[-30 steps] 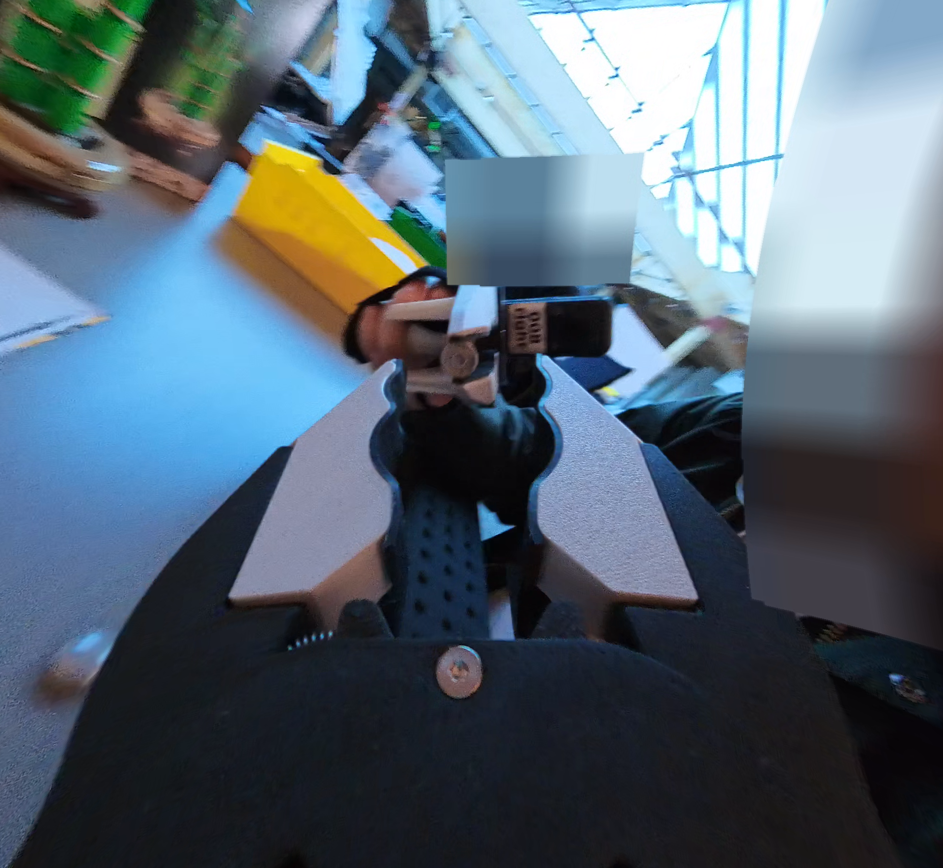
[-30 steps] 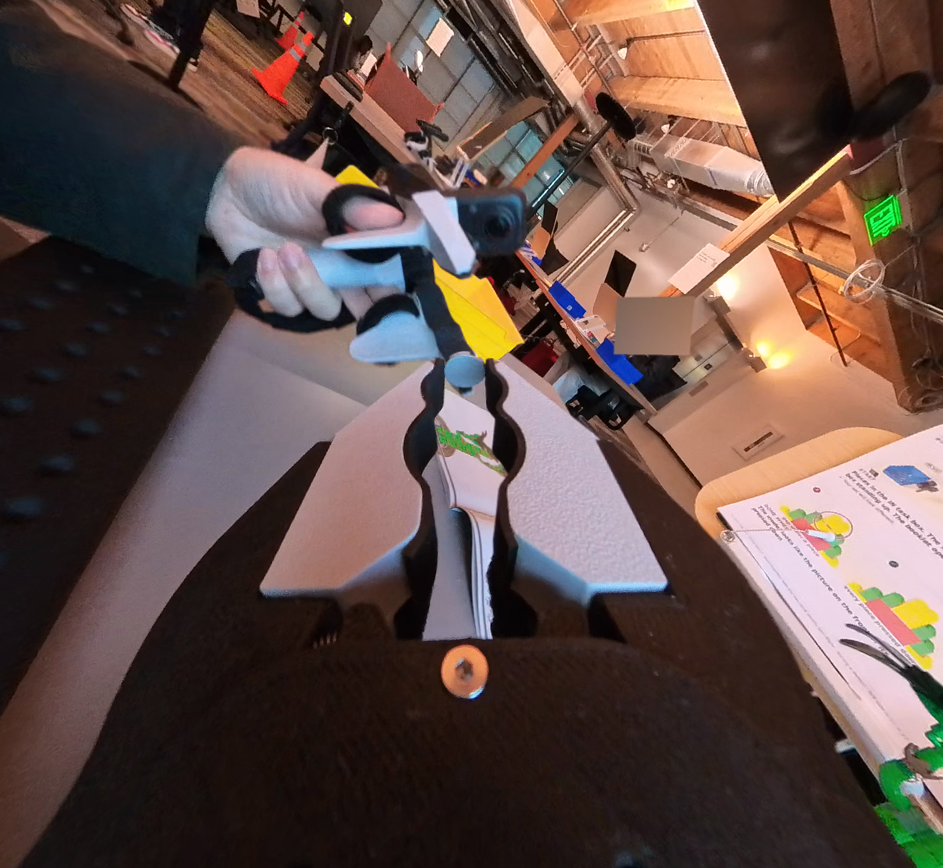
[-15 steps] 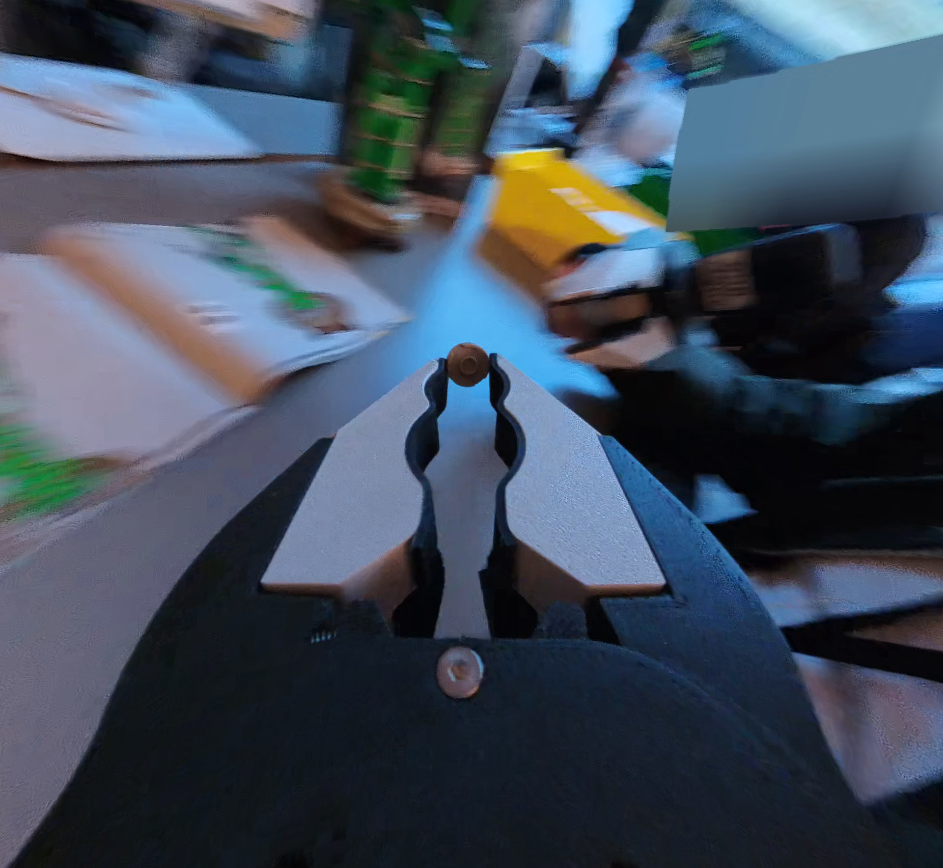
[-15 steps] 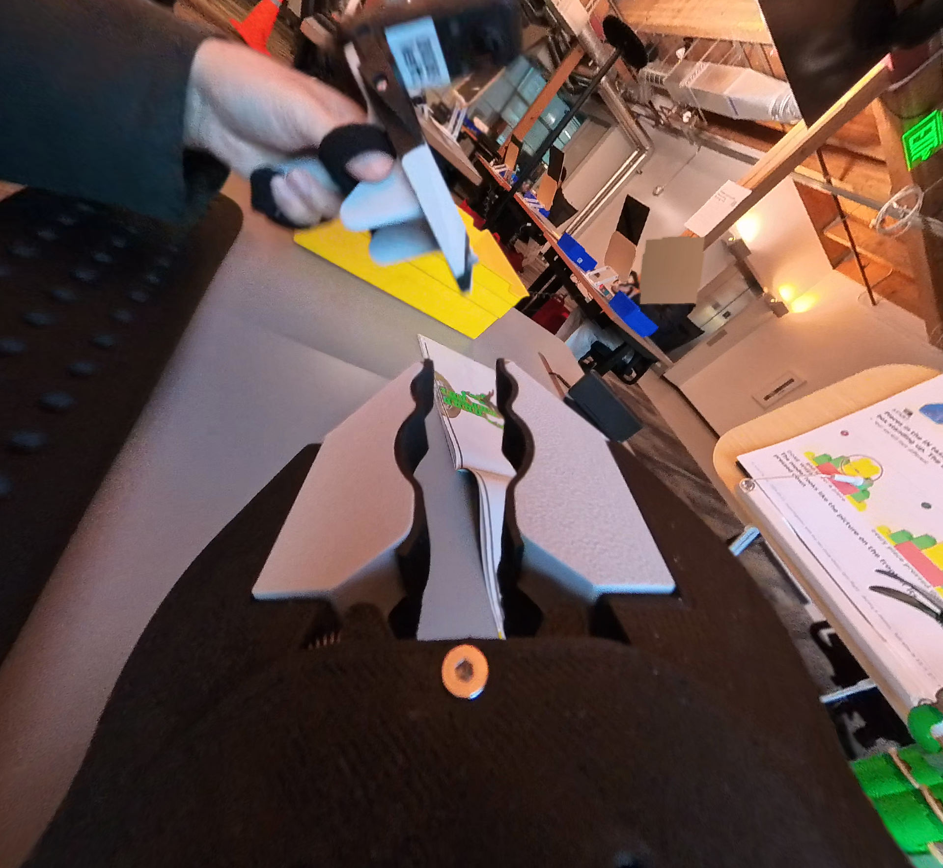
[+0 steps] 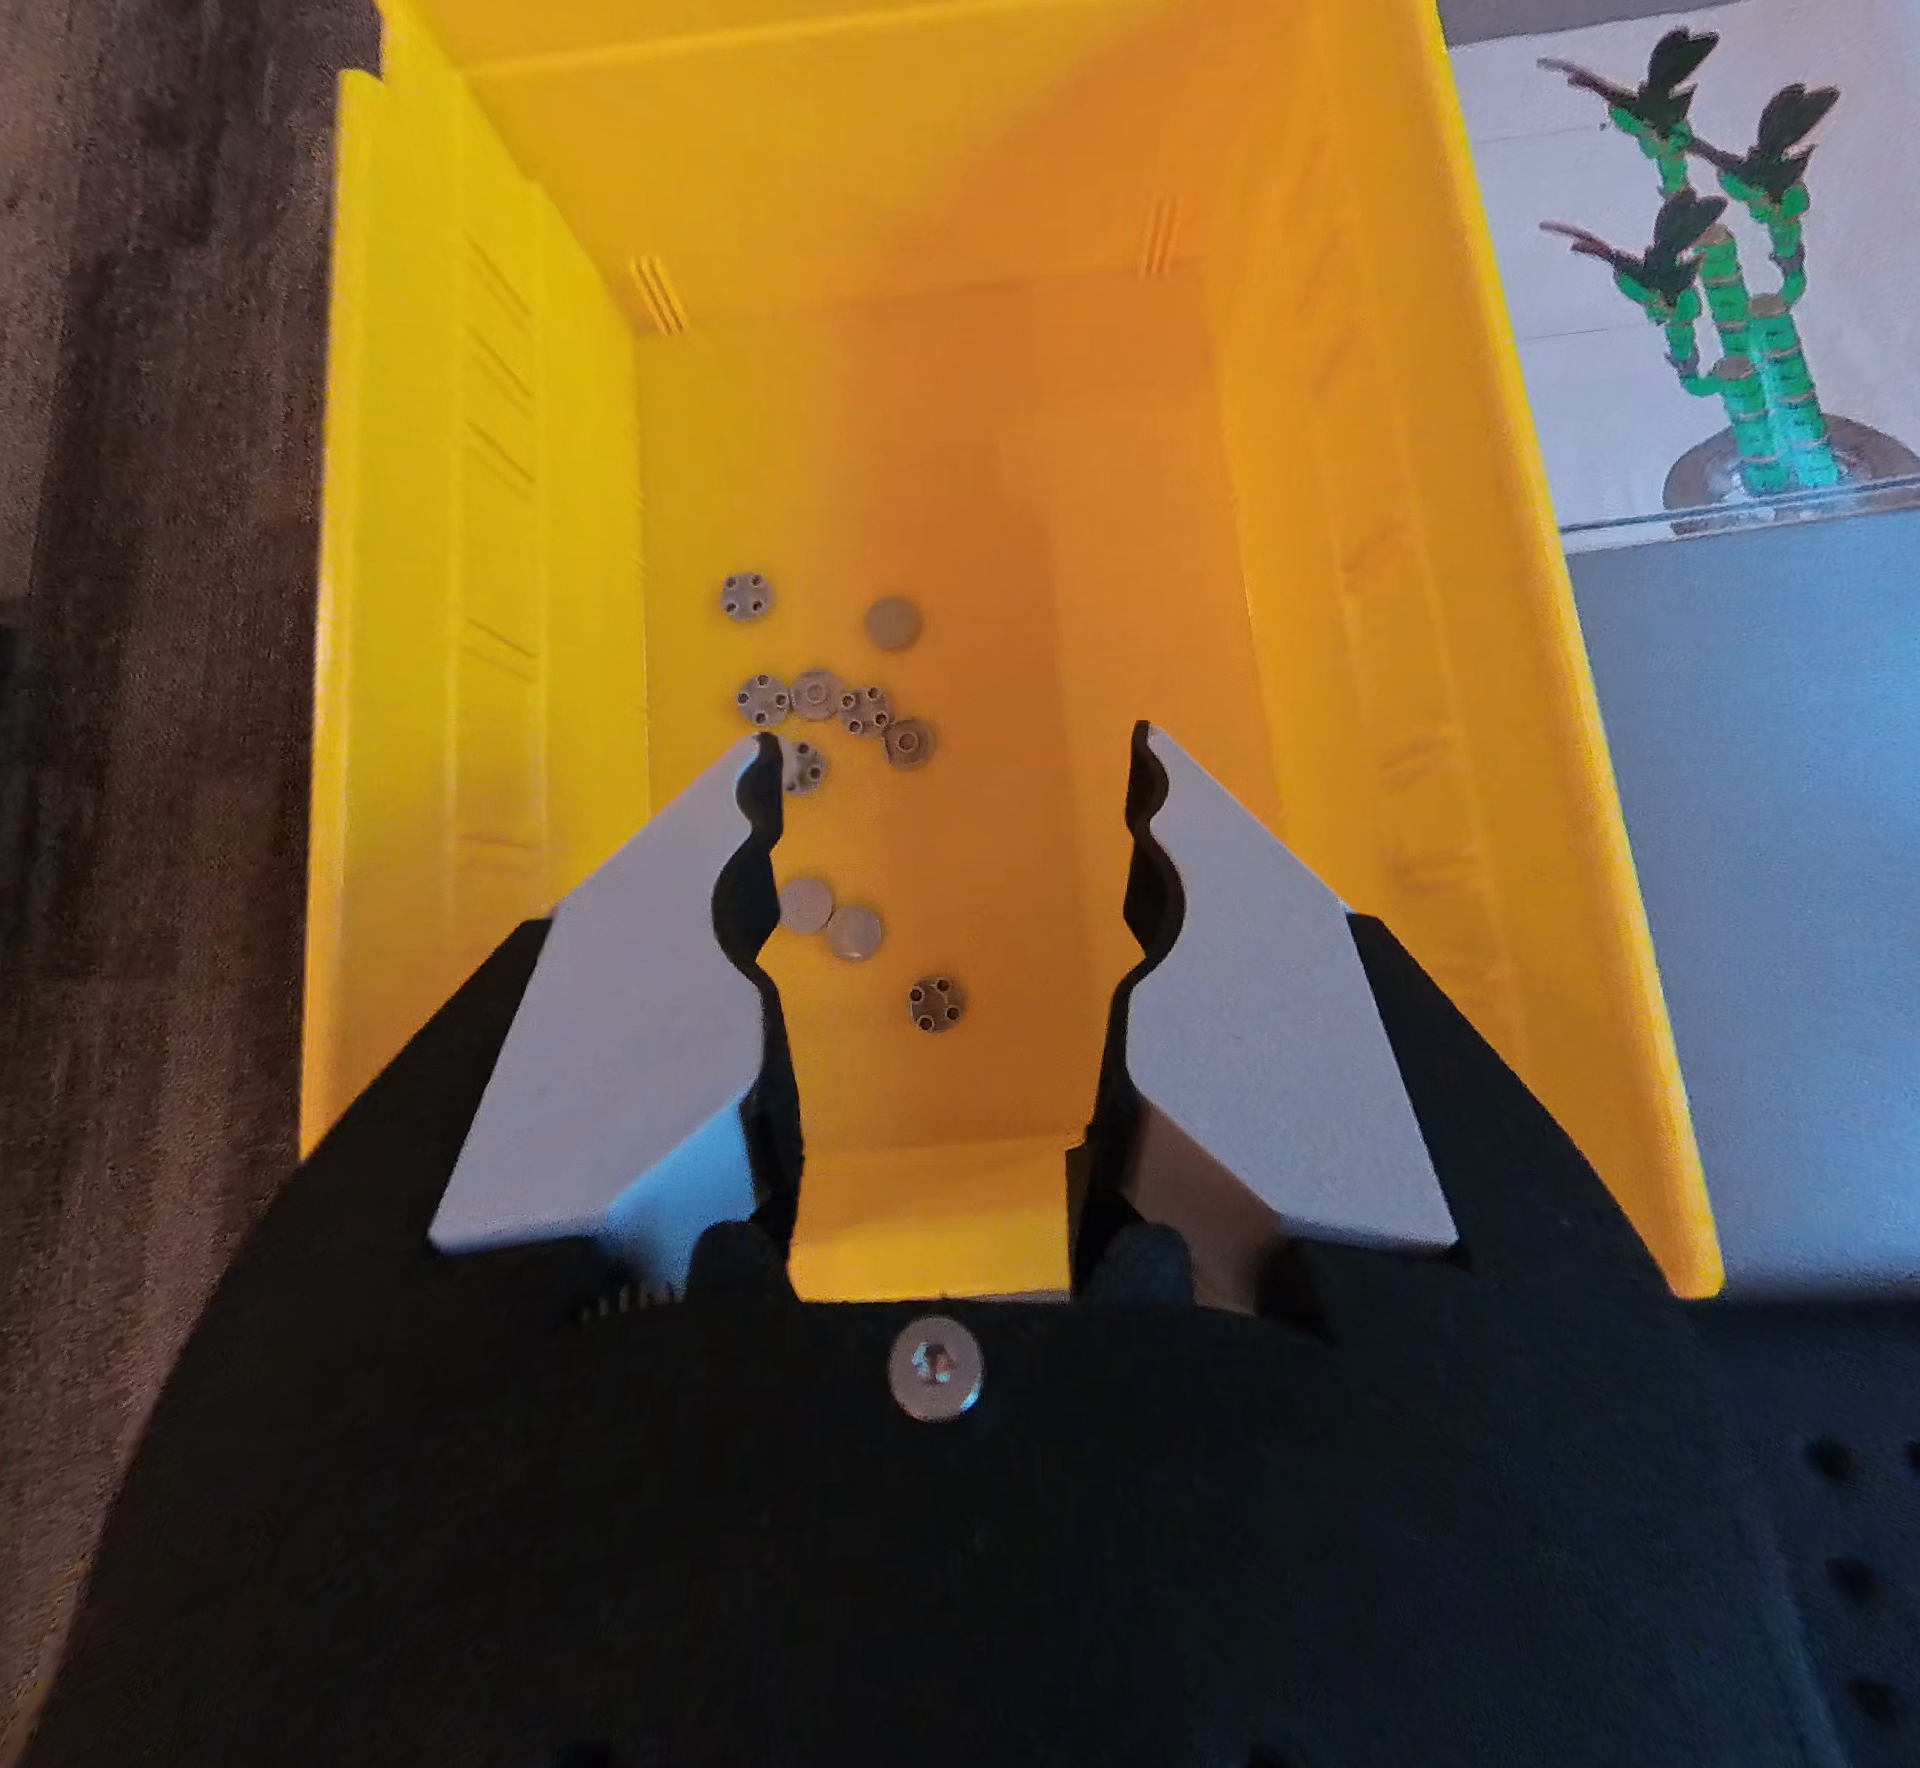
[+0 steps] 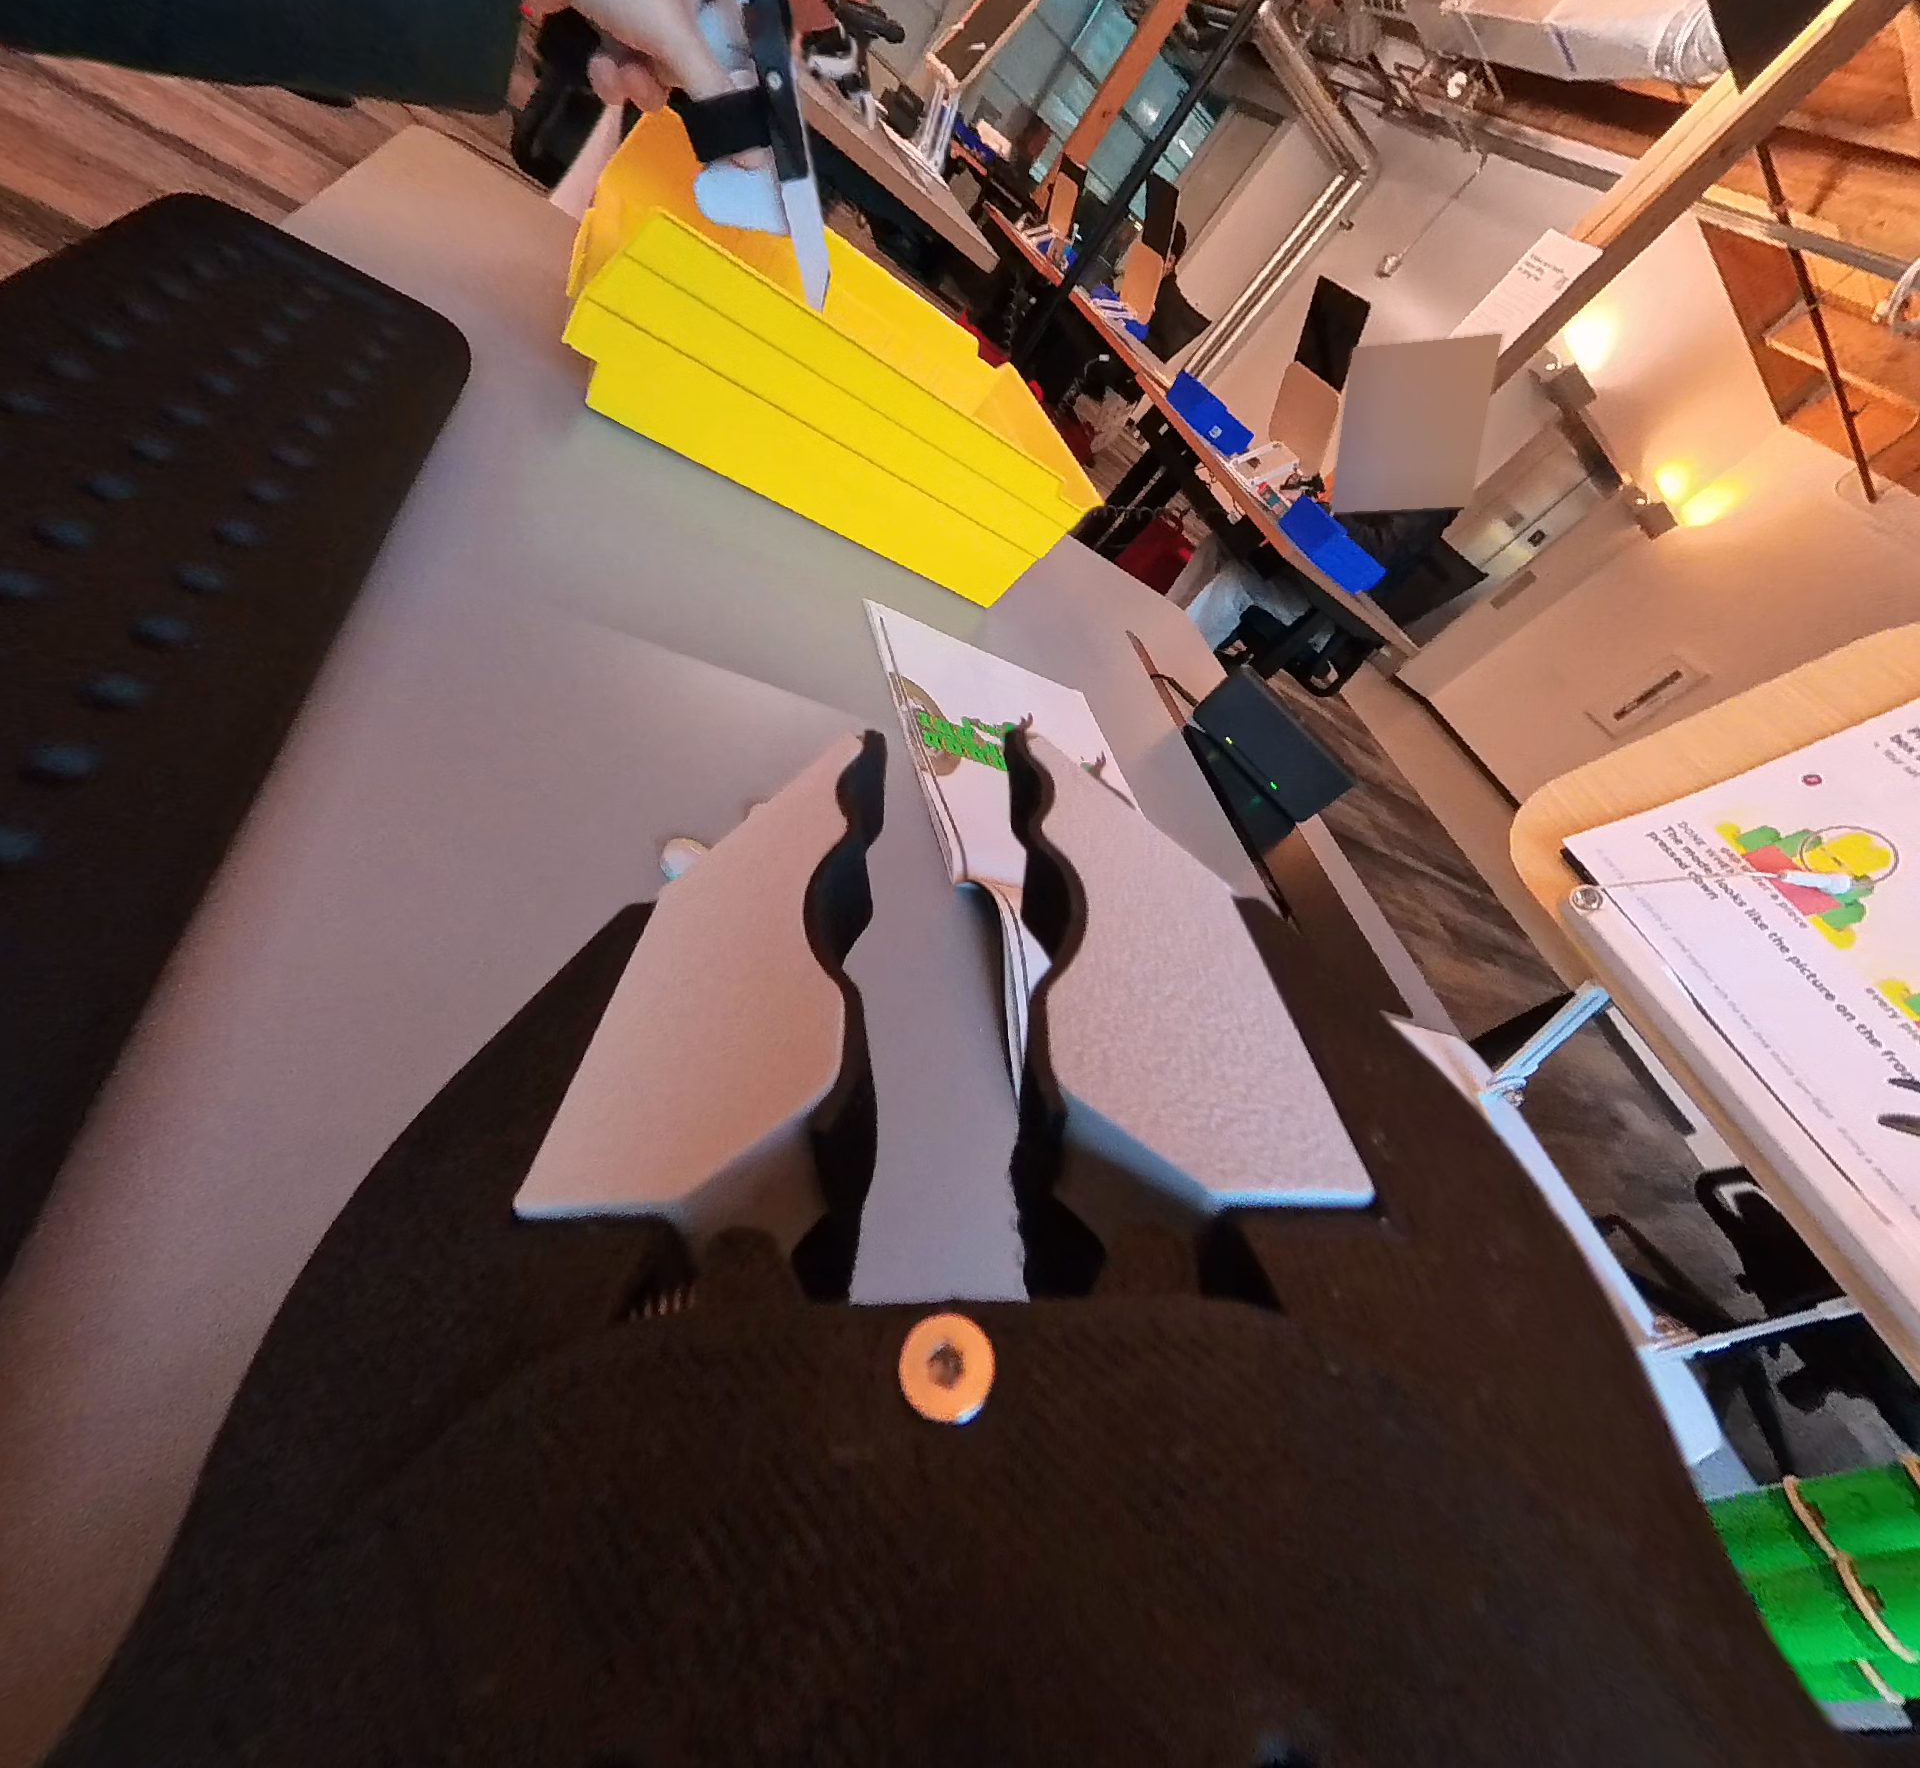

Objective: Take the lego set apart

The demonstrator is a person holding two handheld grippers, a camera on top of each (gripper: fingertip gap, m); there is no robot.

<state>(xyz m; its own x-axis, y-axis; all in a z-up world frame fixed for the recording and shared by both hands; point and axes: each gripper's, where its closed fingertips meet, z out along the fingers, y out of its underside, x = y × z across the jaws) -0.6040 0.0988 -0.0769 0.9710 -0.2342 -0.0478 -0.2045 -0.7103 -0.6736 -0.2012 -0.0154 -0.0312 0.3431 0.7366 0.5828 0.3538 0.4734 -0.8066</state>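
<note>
My left gripper (image 5: 951, 736) is open and empty, pointing down into a yellow bin (image 5: 935, 108). Several small grey round lego pieces (image 5: 831, 700) lie on the bin's floor. In the right wrist view the left gripper (image 6: 810, 284) hangs over the bin (image 6: 810, 430), held by a hand. My right gripper (image 6: 940, 752) is slightly open and empty, low over the grey table (image 6: 623, 679). Part of the green lego set (image 6: 1829, 1593), green segments with tan rings, shows at the bottom right edge, apart from both grippers.
A white booklet (image 6: 987, 762) with a green plant picture (image 5: 1745, 347) lies right of the bin. A black perforated mat (image 6: 156, 523) lies on the left. A small black box (image 6: 1262, 762) and an illustrated sheet (image 6: 1766, 939) sit to the right. There is about 45 cm between the tips of the two grippers. The green lego set (image 6: 1829, 1593) is about 25 cm from my right fingertips and 60 cm from my left.
My left gripper swung from facing the right gripper to over the bin, shut on a small brown round piece half a second ago; now it is open and empty. The right gripper tilted down slightly.
</note>
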